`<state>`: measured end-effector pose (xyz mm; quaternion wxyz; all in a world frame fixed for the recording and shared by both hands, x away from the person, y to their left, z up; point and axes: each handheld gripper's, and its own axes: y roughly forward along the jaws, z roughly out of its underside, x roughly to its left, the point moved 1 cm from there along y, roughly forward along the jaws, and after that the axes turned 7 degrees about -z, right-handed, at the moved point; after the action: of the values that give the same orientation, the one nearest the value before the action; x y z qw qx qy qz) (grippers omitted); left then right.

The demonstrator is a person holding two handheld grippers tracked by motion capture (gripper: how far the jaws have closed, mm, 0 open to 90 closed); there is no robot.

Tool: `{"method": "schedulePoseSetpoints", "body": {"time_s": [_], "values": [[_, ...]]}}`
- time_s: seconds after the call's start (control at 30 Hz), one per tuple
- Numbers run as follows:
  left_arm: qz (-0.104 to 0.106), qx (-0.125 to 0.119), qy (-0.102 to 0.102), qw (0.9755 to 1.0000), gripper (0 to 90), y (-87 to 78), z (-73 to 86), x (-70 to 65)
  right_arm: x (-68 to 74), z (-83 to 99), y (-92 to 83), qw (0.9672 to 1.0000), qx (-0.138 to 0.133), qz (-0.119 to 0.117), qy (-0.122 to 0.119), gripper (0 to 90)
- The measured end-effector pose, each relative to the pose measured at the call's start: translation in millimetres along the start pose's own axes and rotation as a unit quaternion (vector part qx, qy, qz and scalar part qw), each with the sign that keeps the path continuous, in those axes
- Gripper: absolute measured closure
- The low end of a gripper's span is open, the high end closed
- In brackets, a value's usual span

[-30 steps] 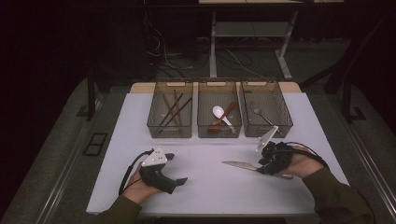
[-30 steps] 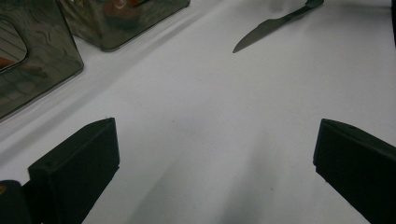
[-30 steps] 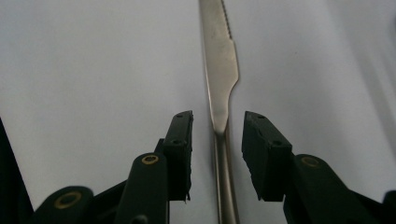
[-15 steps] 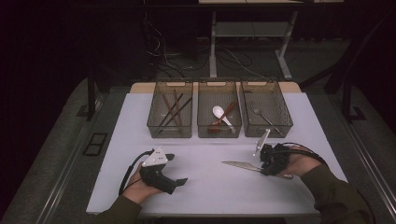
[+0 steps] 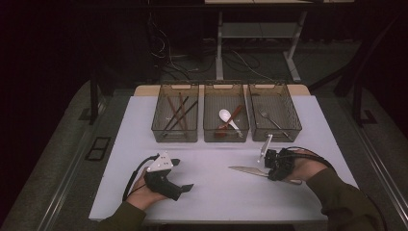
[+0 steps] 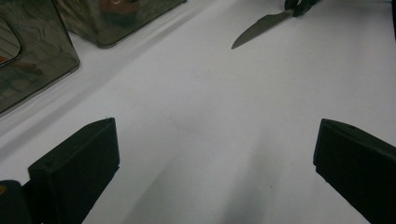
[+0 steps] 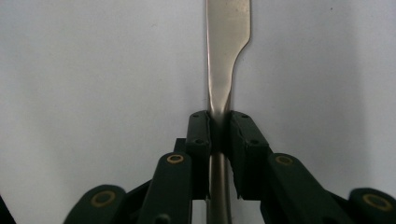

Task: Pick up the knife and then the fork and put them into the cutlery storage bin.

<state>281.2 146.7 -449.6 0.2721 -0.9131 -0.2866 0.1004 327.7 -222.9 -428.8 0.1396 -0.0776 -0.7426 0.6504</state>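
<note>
Right gripper view: right gripper [image 7: 218, 126] jaws just squeezed shut on knife [image 7: 227, 51] neck, knife flat on white table [image 7: 93, 70]. Left gripper [image 6: 210, 168] wide open, holds nothing. Thin smooth metal: could slip or twist when lifted. Sharp tip could swing.

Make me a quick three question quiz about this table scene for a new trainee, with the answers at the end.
1. True or false: the right gripper is shut on the knife.
2. Which bin holds the white spoon: A left, B middle, C right?
3. How do the left gripper's jaws stand?

Key: 1 true, the pads press on the knife at its neck. 2 B, the middle bin. 3 Wide open over the bare white table.
</note>
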Motion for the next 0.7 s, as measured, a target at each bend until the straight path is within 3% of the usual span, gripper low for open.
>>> {"method": "schedulePoseSetpoints", "body": {"time_s": [0.47, 0.7], "values": [[-0.001, 0.000, 0.002, 1.0000, 0.0, -1.1, -0.2, 0.6, 2.2, 0.6, -0.4, 0.9998, -0.003, 0.003, -0.018, 79.6], [-0.001, 0.000, 0.002, 1.0000, 0.0, -1.3, -0.3, 0.2, -2.7, 6.1, -9.5, 0.9988, -0.047, 0.000, -0.010, 79.7]]}}
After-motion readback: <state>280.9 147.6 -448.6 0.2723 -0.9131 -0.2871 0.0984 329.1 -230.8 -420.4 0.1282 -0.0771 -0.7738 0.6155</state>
